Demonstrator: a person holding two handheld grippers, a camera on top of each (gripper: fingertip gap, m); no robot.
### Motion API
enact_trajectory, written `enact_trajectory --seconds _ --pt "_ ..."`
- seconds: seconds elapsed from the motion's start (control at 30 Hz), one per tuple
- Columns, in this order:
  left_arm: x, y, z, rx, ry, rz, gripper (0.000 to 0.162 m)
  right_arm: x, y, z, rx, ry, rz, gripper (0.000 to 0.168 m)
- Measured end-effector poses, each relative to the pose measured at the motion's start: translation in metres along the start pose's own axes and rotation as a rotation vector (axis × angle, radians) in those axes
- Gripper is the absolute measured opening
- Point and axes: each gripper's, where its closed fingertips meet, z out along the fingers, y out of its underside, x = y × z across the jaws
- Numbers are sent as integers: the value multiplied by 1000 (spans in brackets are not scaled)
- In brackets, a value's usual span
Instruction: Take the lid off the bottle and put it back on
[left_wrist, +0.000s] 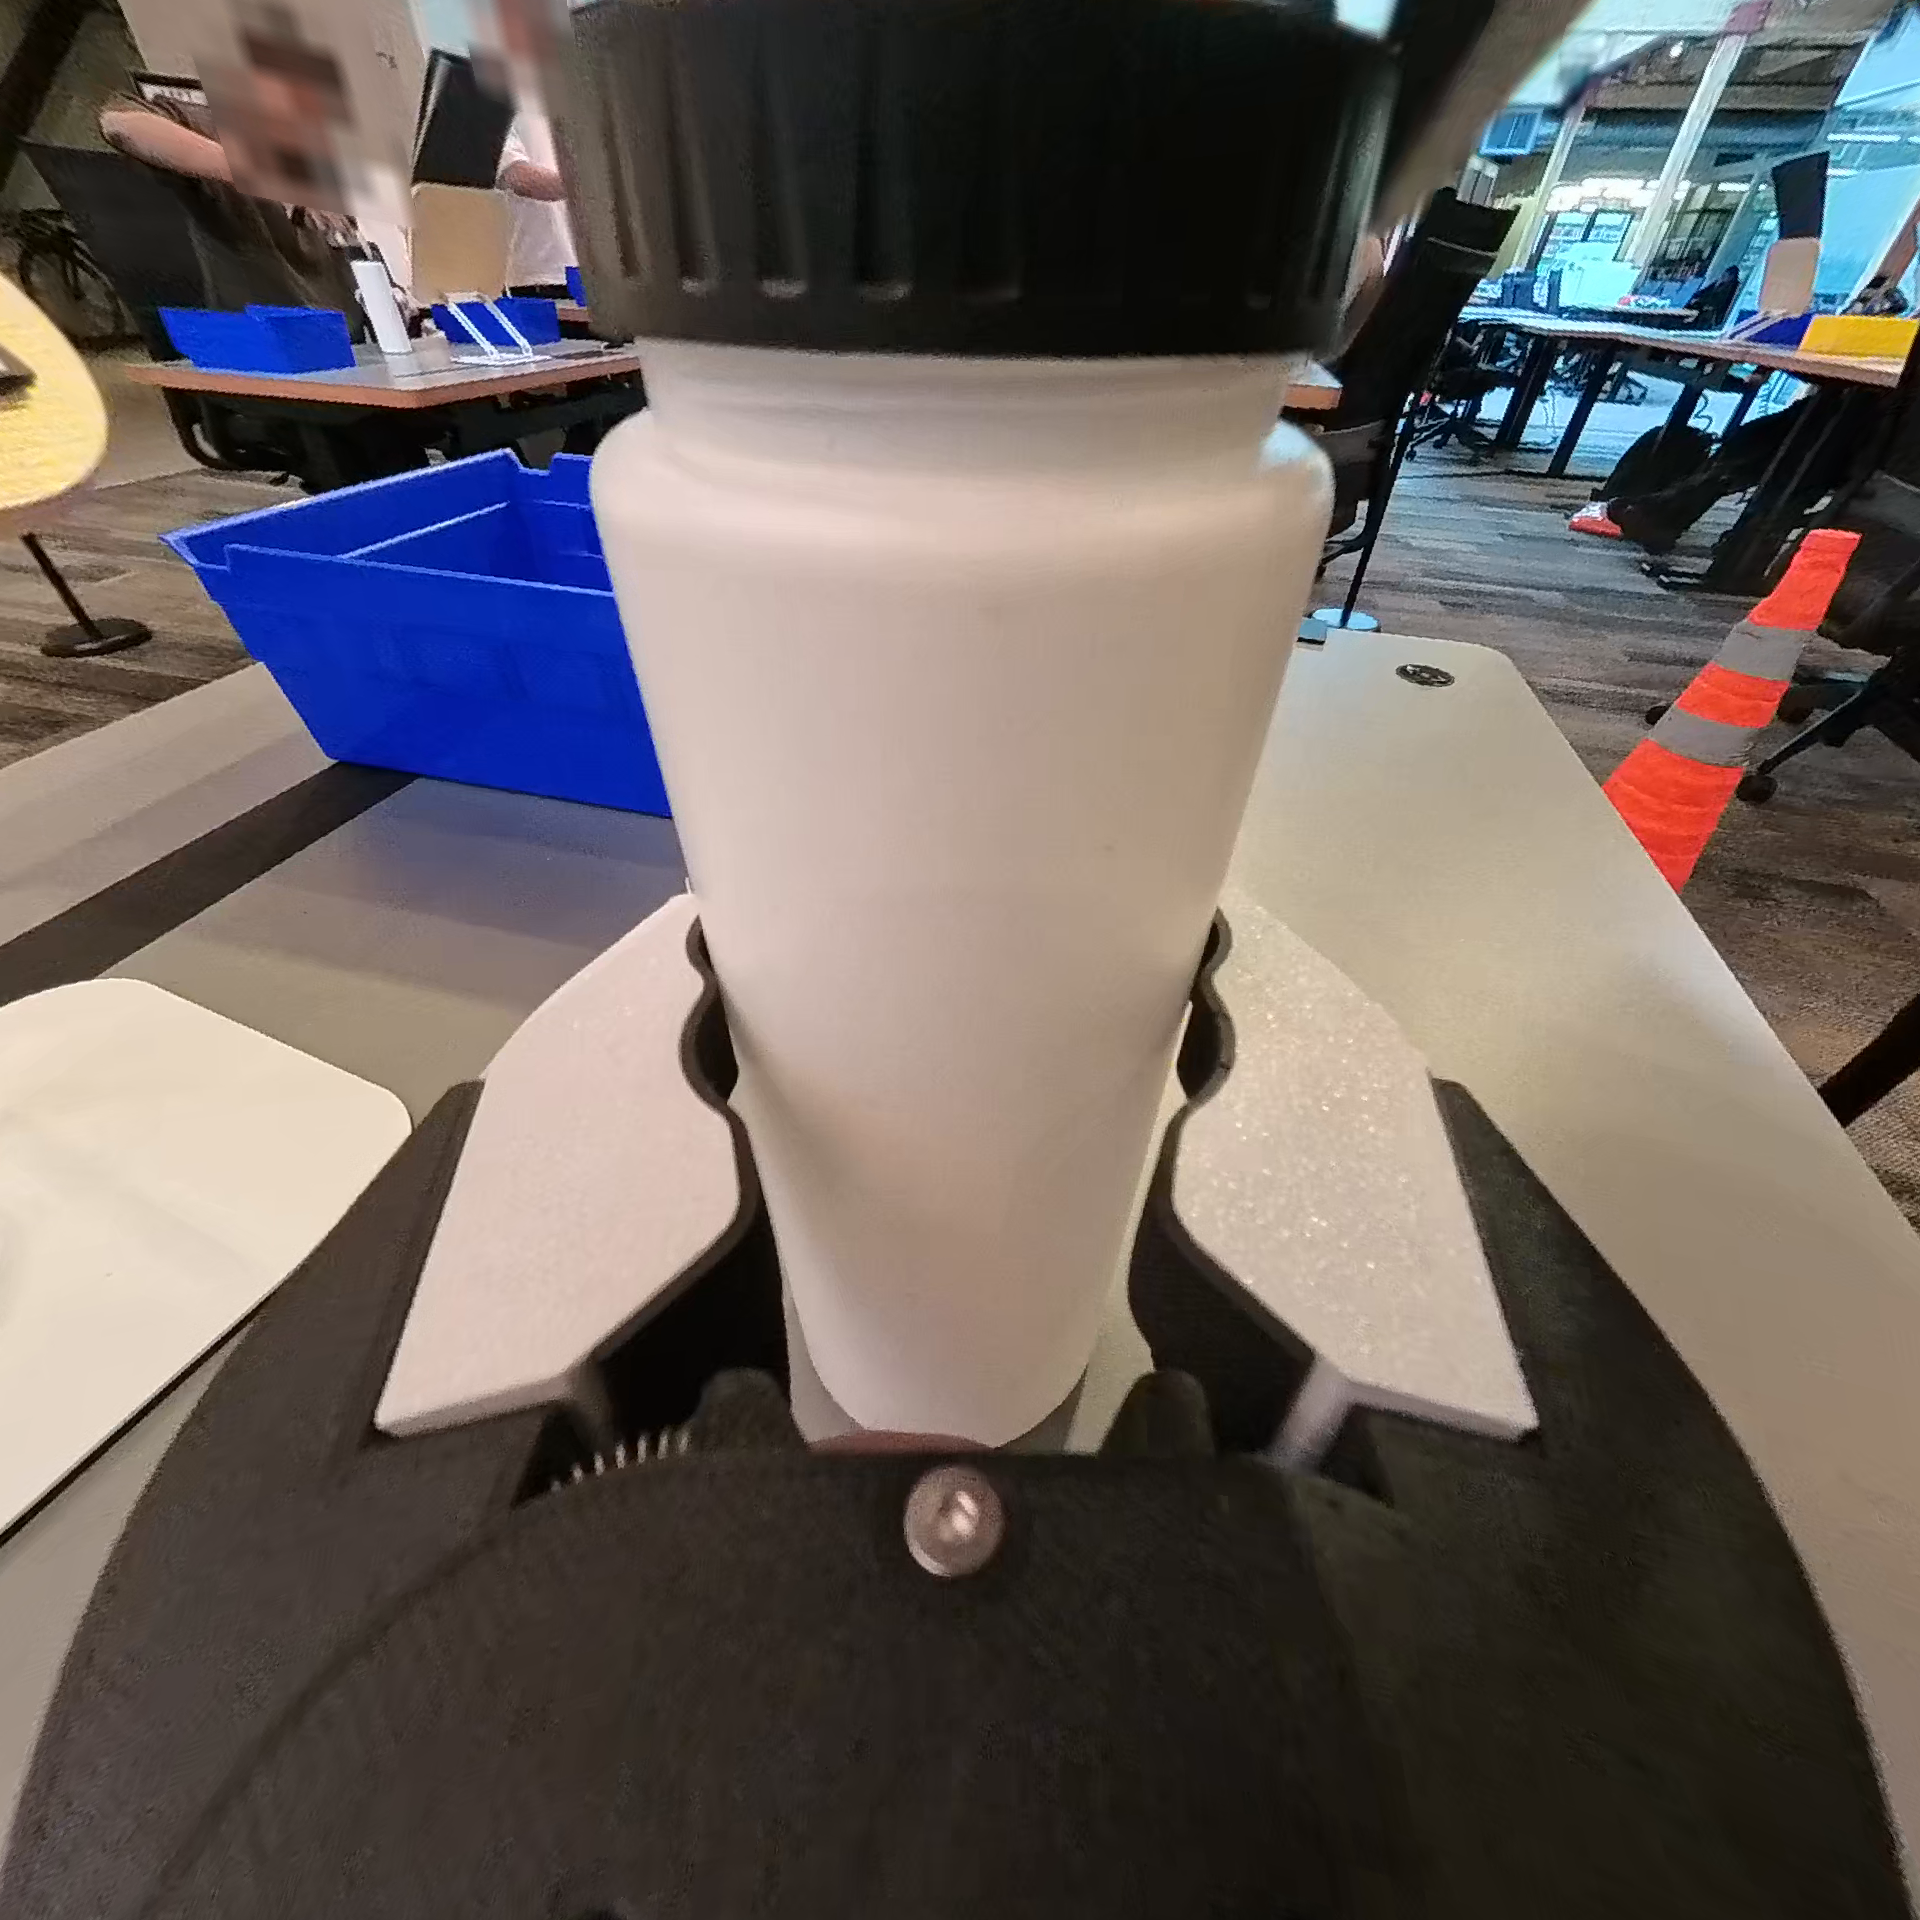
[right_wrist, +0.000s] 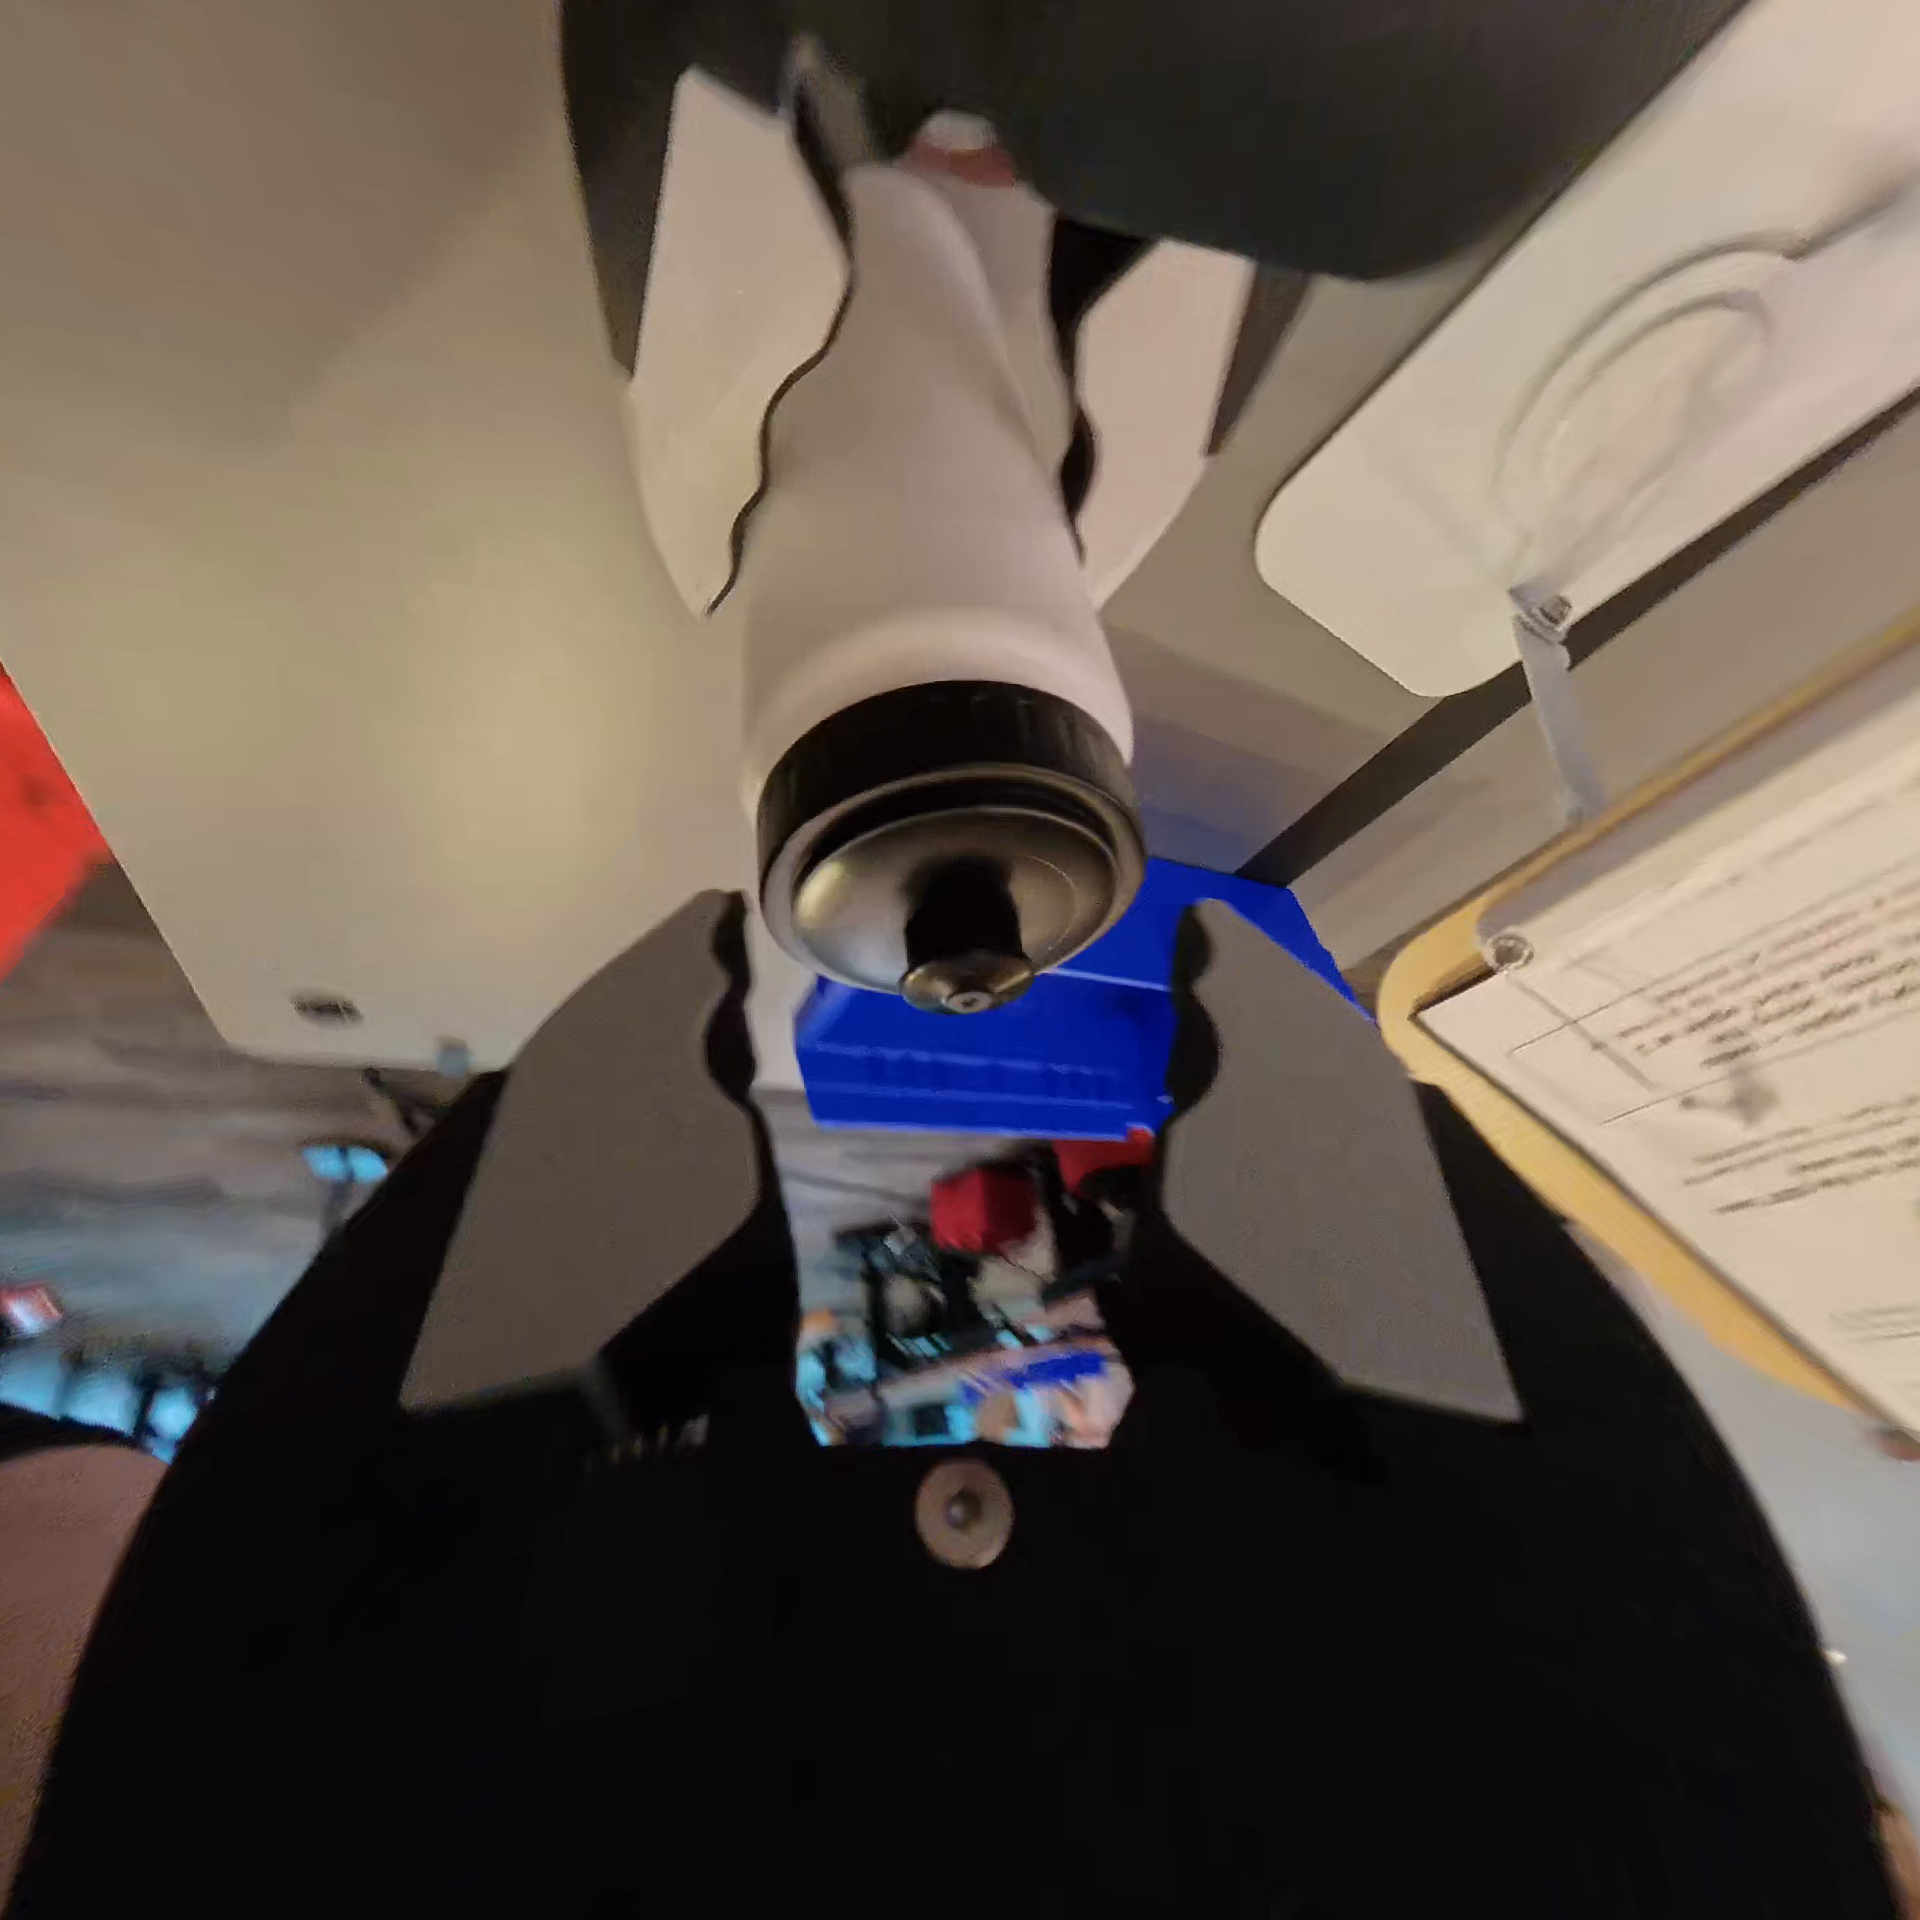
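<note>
A white bottle with a ribbed black lid stands upright on the grey table. My left gripper is shut on the bottle's lower body, one white finger on each side. In the right wrist view I look down on the lid, which sits on the bottle and has a domed top with a small knob. My right gripper is open, its black fingertips apart on either side of the lid and not touching it. The left gripper also shows there, clamped on the bottle.
A blue bin stands on the table behind the bottle to the left, and it also shows in the right wrist view. A white tray lies at the left. A clipboard with paper and an orange cone are nearby.
</note>
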Motion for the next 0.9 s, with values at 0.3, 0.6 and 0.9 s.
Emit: enact_trajectory --seconds 0.3,0.6,0.9 --pt "1 0 1 -1 -2 5 85 0 -5 -7 520 -235 647 76" --pt "2 0 1 -2 2 8 85 -6 -11 2 524 -269 585 69" --pt "2 0 1 -3 6 9 85 -7 -6 2 178 -118 -43 68"
